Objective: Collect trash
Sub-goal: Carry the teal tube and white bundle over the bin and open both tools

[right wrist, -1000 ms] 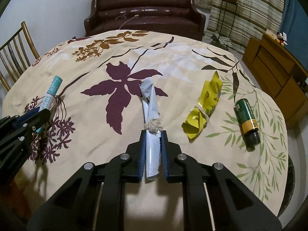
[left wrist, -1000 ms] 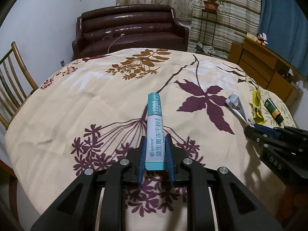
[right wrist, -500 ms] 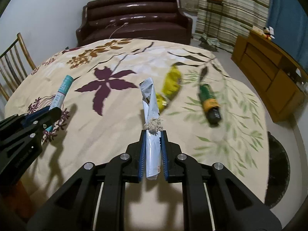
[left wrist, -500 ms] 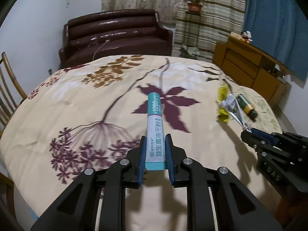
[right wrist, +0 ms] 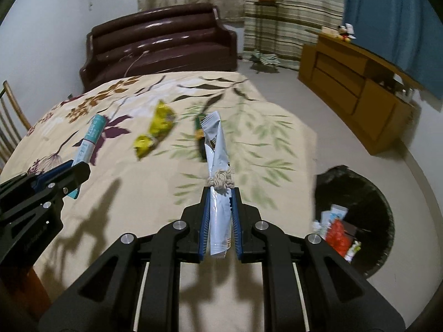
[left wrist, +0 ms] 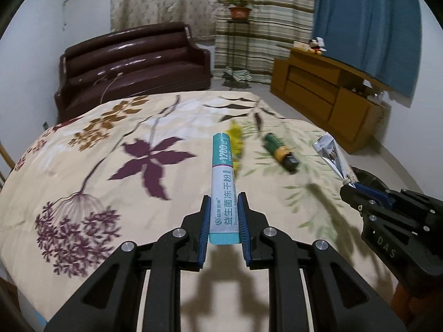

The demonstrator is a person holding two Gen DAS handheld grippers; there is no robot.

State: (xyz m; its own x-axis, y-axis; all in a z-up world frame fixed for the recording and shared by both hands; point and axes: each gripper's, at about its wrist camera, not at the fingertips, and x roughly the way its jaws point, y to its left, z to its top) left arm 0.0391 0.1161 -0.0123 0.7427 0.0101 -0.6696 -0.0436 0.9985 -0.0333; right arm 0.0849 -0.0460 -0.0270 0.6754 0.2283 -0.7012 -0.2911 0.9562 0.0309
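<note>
My left gripper (left wrist: 223,197) is shut on a teal and white sachet (left wrist: 223,182) that sticks up and forward, held above the floral tablecloth (left wrist: 110,144). My right gripper (right wrist: 220,191) is shut on a silver wrapper (right wrist: 217,149) tied with a knot of string; it also shows at the right edge of the left wrist view as the right gripper (left wrist: 351,186) with the silver wrapper (left wrist: 329,152). On the table lie a yellow wrapper (right wrist: 156,131) and a dark green bottle (left wrist: 281,153). A black trash bin (right wrist: 357,215) with litter inside stands on the floor right of the table.
A brown sofa (left wrist: 133,63) stands beyond the table, a wooden cabinet (left wrist: 326,96) at the right wall, a plant stand (left wrist: 239,41) by the curtains. A wooden chair (right wrist: 11,127) is at the table's left. The left gripper (right wrist: 55,177) is near the table's left front.
Both grippers have swung to the right with their wrappers still held. The bin has come into the right wrist view, and the yellow wrapper and bottle have shifted left in both views.
</note>
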